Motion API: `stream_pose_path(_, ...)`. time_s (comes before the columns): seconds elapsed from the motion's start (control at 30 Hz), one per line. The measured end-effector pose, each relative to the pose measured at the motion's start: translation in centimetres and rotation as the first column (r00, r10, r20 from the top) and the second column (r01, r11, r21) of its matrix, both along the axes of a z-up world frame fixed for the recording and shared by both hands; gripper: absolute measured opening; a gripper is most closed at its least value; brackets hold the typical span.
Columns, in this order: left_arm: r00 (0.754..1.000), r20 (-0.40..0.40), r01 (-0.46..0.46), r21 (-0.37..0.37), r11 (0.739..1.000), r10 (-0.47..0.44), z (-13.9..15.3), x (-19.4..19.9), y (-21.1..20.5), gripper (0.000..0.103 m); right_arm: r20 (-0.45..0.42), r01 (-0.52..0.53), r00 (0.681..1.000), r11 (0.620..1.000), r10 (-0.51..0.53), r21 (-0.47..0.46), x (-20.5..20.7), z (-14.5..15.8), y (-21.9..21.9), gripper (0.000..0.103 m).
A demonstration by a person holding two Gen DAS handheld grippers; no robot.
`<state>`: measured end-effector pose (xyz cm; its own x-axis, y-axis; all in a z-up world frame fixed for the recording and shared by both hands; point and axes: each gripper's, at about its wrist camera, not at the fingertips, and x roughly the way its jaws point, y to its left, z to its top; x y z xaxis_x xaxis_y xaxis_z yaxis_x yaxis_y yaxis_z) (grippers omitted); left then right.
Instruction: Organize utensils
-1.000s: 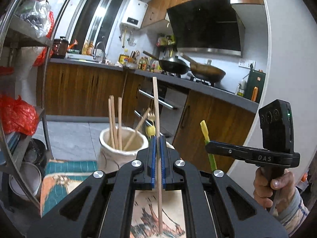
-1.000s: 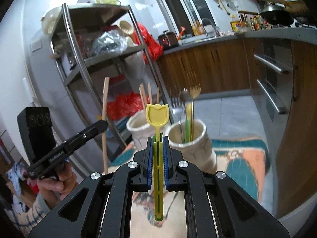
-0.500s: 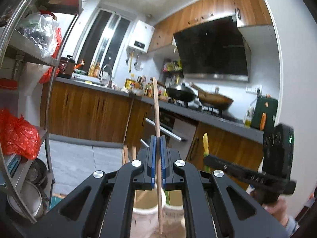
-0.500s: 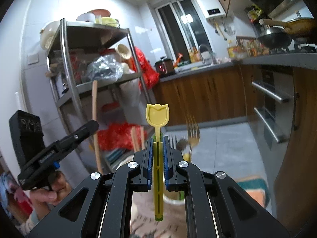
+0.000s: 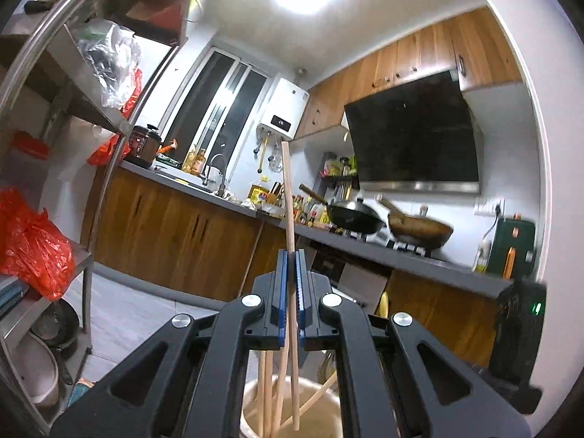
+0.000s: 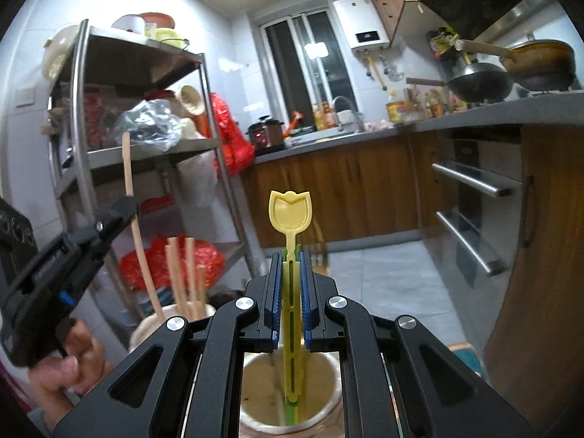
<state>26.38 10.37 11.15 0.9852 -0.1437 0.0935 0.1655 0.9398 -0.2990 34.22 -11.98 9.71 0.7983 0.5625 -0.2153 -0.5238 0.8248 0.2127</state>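
The left gripper pinches a wooden chopstick upright, its lower end dipping into the left jar, where other chopsticks lean. The right gripper clamps a yellow spoon with a green utensil pressed behind it, bowl up, their lower ends inside the right jar, just right of the left jar. A hand beside the left jar holds the left gripper's handle.

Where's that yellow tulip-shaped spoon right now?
In the right wrist view the yellow spoon stands upright, clamped in the right gripper, its lower end over the jar below.
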Motion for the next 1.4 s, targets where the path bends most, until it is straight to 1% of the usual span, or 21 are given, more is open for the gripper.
stream_pose_path(0.07,1.0,-0.015,0.001,0.027,1.0,-0.001,-0.6,0.3,-0.7,0.004,-0.006,0.008,1.0,1.0,-0.008,0.003,0.4,-0.7,-0.2,0.01)
stream_pose_path(0.17,1.0,-0.029,0.005,0.069,0.998,-0.002,-1.5,0.3,-1.9,0.004,-0.012,0.014,1.0,0.999,-0.014,-0.03,0.5,-2.0,0.2,0.01)
stream_pose_path(0.27,0.999,-0.051,0.006,0.133,0.991,0.001,-2.4,0.3,-3.1,0.004,-0.021,0.015,1.0,0.998,-0.017,-0.064,0.6,-3.2,0.6,0.01)
stream_pose_path(0.33,0.998,-0.064,0.01,0.156,0.988,0.0,-2.8,0.3,-3.8,0.004,-0.033,0.013,0.999,0.998,-0.015,-0.068,0.5,-3.7,0.5,0.01)
stream_pose_path(0.53,0.995,-0.103,0.016,0.167,0.986,0.001,-3.8,0.4,-4.3,0.004,-0.048,0.011,0.999,0.995,-0.015,-0.098,0.1,-4.5,0.6,0.01)
stream_pose_path(0.67,0.994,-0.112,0.015,0.172,0.985,0.004,-4.0,0.3,-4.2,0.005,-0.056,0.005,0.998,0.993,-0.012,-0.116,-0.2,-4.7,0.8,0.011)
stream_pose_path(0.73,0.994,-0.113,0.012,0.172,0.985,0.008,-4.0,0.2,-4.1,0.006,-0.051,0.006,0.999,0.992,-0.013,-0.127,-0.5,-4.7,0.9,0.016)
stream_pose_path(0.8,0.993,-0.115,0.014,0.179,0.984,0.007,-4.1,0.0,-4.2,0.008,-0.048,0.005,0.999,0.991,-0.011,-0.134,-0.7,-4.7,1.0,0.024)
stream_pose_path(0.87,0.994,-0.112,0.013,0.184,0.983,0.008,-4.0,-0.2,-4.2,0.02,-0.047,0.001,0.999,0.991,-0.007,-0.133,-0.8,-4.6,1.0,0.025)
stream_pose_path(0.9,0.994,-0.108,0.011,0.183,0.983,0.009,-3.9,-0.3,-4.2,0.023,-0.046,0.0,0.999,0.991,-0.007,-0.134,-0.9,-4.6,1.0,0.031)
stream_pose_path(0.93,0.995,-0.099,0.006,0.182,0.983,0.012,-3.7,-0.6,-4.1,0.031,-0.045,0.0,0.999,0.991,-0.006,-0.133,-1.0,-4.5,1.0,0.034)
stream_pose_path(0.97,0.996,-0.093,0.002,0.182,0.983,0.015,-3.6,-0.8,-4.1,0.039,-0.041,0.001,0.999,0.992,-0.006,-0.129,-1.1,-4.4,0.9,0.037)
stream_pose_path(1.0,0.996,-0.085,-0.001,0.181,0.983,0.017,-3.4,-1.1,-4.0,0.042,-0.038,0.002,0.999,0.992,-0.007,-0.125,-1.2,-4.2,0.8,0.038)
stream_pose_path(1.03,0.997,-0.079,-0.005,0.179,0.984,0.019,-3.3,-1.4,-3.9,0.048,-0.036,0.001,0.999,0.993,-0.005,-0.122,-1.4,-4.1,0.7,0.039)
stream_pose_path(1.07,0.997,-0.075,-0.007,0.177,0.984,0.021,-3.1,-1.7,-3.7,0.053,-0.033,0.0,0.999,0.993,-0.004,-0.119,-1.5,-3.9,0.6,0.042)
stream_pose_path(1.1,0.997,-0.074,-0.008,0.177,0.984,0.021,-2.9,-1.9,-3.6,0.055,-0.029,0.0,1.0,0.993,-0.004,-0.115,-1.6,-3.7,0.5,0.046)
stream_pose_path(1.17,0.997,-0.078,-0.009,0.182,0.983,0.023,-2.5,-2.4,-3.4,0.057,-0.019,0.005,1.0,0.994,-0.007,-0.107,-2.1,-3.3,0.1,0.051)
stream_pose_path(1.2,0.996,-0.081,-0.01,0.183,0.983,0.025,-2.4,-2.6,-3.3,0.059,-0.016,0.005,1.0,0.995,-0.007,-0.104,-2.3,-3.2,0.0,0.052)
stream_pose_path(1.27,0.995,-0.092,-0.02,0.18,0.983,0.037,-2.2,-3.1,-3.1,0.068,-0.019,0.005,1.0,0.994,-0.007,-0.106,-2.9,-2.9,-0.3,0.054)
stream_pose_path(1.33,0.994,-0.095,-0.027,0.181,0.983,0.045,-2.2,-3.7,-2.9,0.07,-0.022,0.005,1.0,0.994,-0.007,-0.109,-3.3,-2.8,-0.5,0.056)
stream_pose_path(1.4,0.994,-0.097,-0.039,0.19,0.981,0.058,-2.1,-4.2,-2.8,0.076,-0.033,0.003,0.999,0.995,-0.007,-0.104,-3.7,-2.8,-0.9,0.059)
